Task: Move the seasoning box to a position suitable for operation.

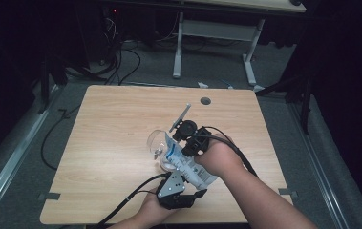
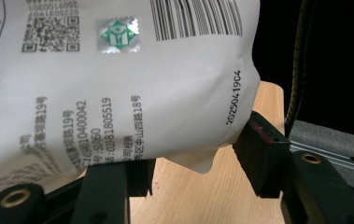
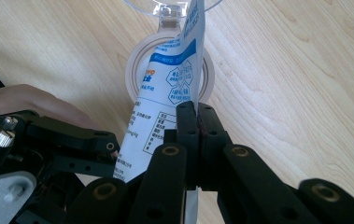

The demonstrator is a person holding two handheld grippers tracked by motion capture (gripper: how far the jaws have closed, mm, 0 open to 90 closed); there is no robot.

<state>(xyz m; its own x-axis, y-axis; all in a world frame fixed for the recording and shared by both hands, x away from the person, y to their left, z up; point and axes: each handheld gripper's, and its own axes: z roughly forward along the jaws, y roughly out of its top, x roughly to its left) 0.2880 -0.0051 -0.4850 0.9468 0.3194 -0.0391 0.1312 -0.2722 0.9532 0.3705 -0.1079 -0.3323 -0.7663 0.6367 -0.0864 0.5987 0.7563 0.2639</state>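
Pouch (image 1: pixel 188 164) of white and blue plastic hangs tilted over the near middle of the desk (image 1: pixel 111 124), its upper end dipping toward a clear round container (image 1: pixel 157 143) whose see-through hinged lid stands open behind it. The tilt looks meant for emptying the contents into that container, whose pale round mouth (image 3: pixel 139 60) sits directly beyond the pouch's edge in the right gripper view.

The right hand-held gripper (image 3: pixel 197 116) has its jaws pinched tight on a thin side edge of the pouch, which keeps the bag on edge and aimed. The left hand-held gripper (image 1: pixel 181 193) sits under the lower end; in the left gripper view its jaws stand partly apart, with the printed bottom of the pouch (image 2: pixel 118 84) sagging between them, one jaw against the bag's corner. Whether the pads really press on it I cannot tell; it reads more as a cradle that lifts the tail.

Around them the desk is bare wood with a cable hole (image 1: pixel 205 101) at the far edge. Each gripper's own cable trails close by, and the left hand (image 3: pixel 20 105) crowds in just beside the container
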